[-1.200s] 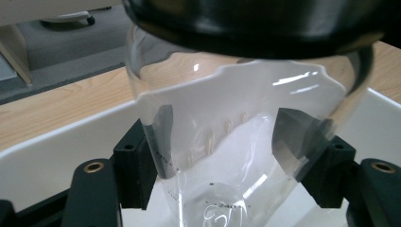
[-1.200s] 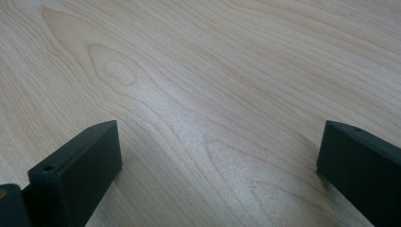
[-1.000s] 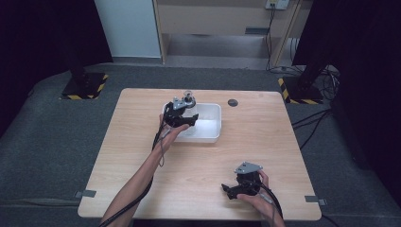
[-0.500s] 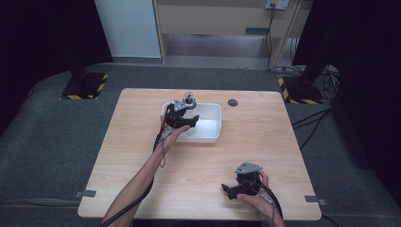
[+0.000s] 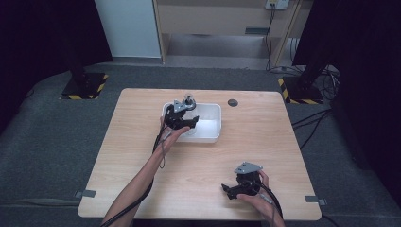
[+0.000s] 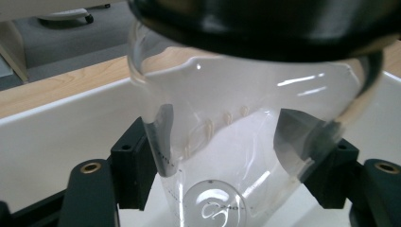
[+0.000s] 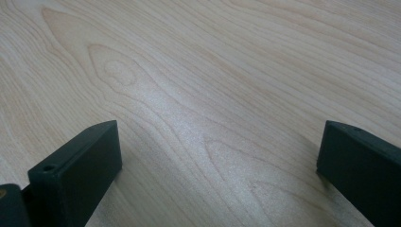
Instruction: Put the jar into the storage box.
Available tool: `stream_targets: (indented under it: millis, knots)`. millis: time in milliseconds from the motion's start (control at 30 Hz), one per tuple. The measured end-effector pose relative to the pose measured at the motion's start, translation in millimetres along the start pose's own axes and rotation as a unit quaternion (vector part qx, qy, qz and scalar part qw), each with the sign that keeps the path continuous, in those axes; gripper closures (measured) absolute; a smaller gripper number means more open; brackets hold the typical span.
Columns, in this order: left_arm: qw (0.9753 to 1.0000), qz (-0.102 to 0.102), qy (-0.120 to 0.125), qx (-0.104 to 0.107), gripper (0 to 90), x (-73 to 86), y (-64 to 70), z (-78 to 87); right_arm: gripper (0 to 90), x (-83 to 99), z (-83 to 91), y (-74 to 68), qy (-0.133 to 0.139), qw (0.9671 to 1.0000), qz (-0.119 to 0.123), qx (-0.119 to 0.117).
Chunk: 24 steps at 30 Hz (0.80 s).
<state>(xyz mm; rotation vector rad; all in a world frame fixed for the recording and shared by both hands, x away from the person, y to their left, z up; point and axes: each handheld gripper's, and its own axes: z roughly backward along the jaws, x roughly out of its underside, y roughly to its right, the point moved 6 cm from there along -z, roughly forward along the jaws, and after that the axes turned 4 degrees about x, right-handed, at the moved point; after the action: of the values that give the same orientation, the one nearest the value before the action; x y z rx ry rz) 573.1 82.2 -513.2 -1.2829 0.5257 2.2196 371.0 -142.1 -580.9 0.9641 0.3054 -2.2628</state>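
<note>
Left claw [image 5: 191,124] has edged lower, gripping glass jar [image 6: 246,142] over tub [image 5: 215,127].

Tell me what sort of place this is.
Most likely a lab or studio set up for recording handling work, not a home. A bare wooden table stands on grey carpet between black stands with yellow-and-black striped bases, and dark curtains hang at the sides. The left gripper holds a glass jar over a white tub.
</note>
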Motion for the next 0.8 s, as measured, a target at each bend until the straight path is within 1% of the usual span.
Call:
stream_targets:
  millis: [100,133,200,233,267,300,400,567,633,667,800]
  knots:
    - [1.0000,0.000,-0.002,-0.002,26.7,-0.7,-0.2,1.1,0.7,0.0,0.0,0.0,0.000,1.0000,0.000,0.000]
    - [1.0000,0.004,0.000,-0.003,24.9,-1.3,-0.2,1.5,0.7,0.0,0.0,0.0,0.000,1.0000,0.000,0.000]
    - [1.0000,0.004,-0.003,-0.003,21.4,-1.4,-0.8,2.6,0.7,0.0,0.0,0.0,0.000,1.0000,0.000,0.000]
    - [0.9999,0.011,-0.005,-0.004,19.5,-1.9,-1.2,4.3,0.7,0.0,0.0,0.0,0.000,1.0000,0.000,0.000]
    - [0.9999,0.011,-0.005,-0.004,17.6,-1.9,-1.2,4.3,0.7,0.0,0.0,0.0,0.000,1.0000,0.000,0.000]
    - [0.9998,0.018,-0.006,-0.003,16.4,-2.2,-0.9,5.8,0.7,0.0,0.0,0.0,0.000,1.0000,0.000,0.000]
    - [0.9998,0.019,-0.008,-0.002,13.8,-2.0,-0.9,7.5,0.7,0.0,0.0,0.0,0.000,1.0000,0.000,0.000]
    - [0.9996,0.024,-0.015,-0.009,5.6,0.3,-1.2,9.7,0.7,0.0,0.0,0.0,0.000,1.0000,0.000,0.000]
    - [0.9996,0.024,-0.015,-0.009,4.6,0.6,-1.4,10.2,0.7,0.0,0.0,0.0,0.000,1.0000,0.000,0.000]
    - [0.9995,0.025,-0.015,-0.009,2.1,0.8,-1.2,10.8,0.7,0.0,0.0,0.0,0.000,1.0000,0.000,0.000]
    - [0.9996,0.024,-0.016,-0.004,1.1,1.3,0.8,15.2,0.7,0.0,0.0,0.0,0.000,1.0000,0.000,0.000]
